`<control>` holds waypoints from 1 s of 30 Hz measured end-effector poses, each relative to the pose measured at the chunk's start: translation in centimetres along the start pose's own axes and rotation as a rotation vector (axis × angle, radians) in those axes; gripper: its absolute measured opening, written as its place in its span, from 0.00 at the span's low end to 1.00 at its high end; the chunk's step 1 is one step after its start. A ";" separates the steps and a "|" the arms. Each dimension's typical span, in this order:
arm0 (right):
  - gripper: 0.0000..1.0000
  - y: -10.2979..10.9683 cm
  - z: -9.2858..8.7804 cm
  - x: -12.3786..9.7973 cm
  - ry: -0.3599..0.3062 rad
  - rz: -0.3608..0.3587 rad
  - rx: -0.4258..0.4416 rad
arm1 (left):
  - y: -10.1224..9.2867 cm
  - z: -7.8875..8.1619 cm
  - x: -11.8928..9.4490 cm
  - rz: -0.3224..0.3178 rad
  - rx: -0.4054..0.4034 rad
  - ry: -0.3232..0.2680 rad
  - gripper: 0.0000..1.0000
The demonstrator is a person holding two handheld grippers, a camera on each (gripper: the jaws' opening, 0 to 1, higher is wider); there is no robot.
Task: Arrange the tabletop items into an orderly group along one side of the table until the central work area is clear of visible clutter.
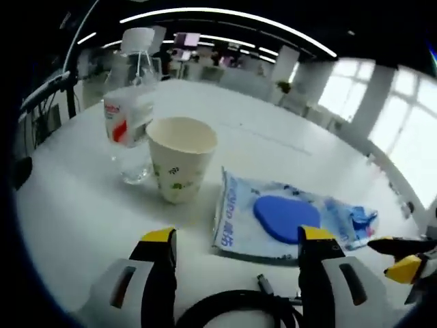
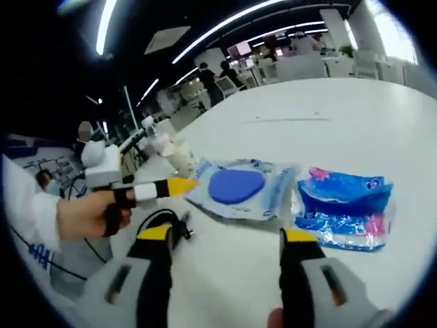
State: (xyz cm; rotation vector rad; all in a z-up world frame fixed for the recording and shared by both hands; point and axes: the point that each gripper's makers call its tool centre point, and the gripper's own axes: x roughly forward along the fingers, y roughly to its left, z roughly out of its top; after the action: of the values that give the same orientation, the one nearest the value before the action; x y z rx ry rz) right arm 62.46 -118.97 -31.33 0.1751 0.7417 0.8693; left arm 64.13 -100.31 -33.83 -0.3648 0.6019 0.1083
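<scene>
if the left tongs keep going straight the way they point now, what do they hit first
Most likely the wet wipes pack with the blue lid, lying flat just beyond the open left tongs. The paper cup and water bottle stand off to the left of that line, though depth is hard to judge.

Ceiling light strips (image 1: 225,15) glow overhead (bright windows (image 1: 399,116) beyond).

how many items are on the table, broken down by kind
water bottle: 1
paper cup: 1
wet wipes pack with blue lid: 1
blue crumpled packet: 1
black cable: 1
total: 5
</scene>
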 end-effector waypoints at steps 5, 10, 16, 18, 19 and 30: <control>0.67 -1.2 -0.5 -0.7 -0.010 -0.022 0.042 | -0.3 -0.2 -1.3 -0.019 0.143 0.013 0.89; 0.66 -1.0 -0.1 -0.8 -0.027 -0.017 0.039 | -0.1 -0.5 -1.9 -0.014 0.144 0.016 0.93; 0.66 -0.2 -0.6 -0.9 -0.007 0.009 0.012 | 0.3 -1.3 -2.6 -0.017 0.143 0.033 0.93; 0.66 -0.3 -0.6 -1.1 -0.008 0.008 0.015 | 0.5 -1.6 -3.1 -0.030 0.141 0.037 0.93; 0.66 -0.5 -0.5 -1.1 -0.010 0.005 0.019 | 0.6 -1.8 -3.4 -0.034 0.149 0.043 0.92; 0.64 -0.8 -1.6 -1.0 0.017 0.002 0.056 | 3.8 -3.4 -5.8 0.005 0.193 0.089 0.87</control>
State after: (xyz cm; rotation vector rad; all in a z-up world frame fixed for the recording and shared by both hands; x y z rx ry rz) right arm 61.52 -120.45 -32.34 0.2184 0.7823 0.8534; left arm 56.78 -98.00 -34.20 -0.1813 0.6952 0.0384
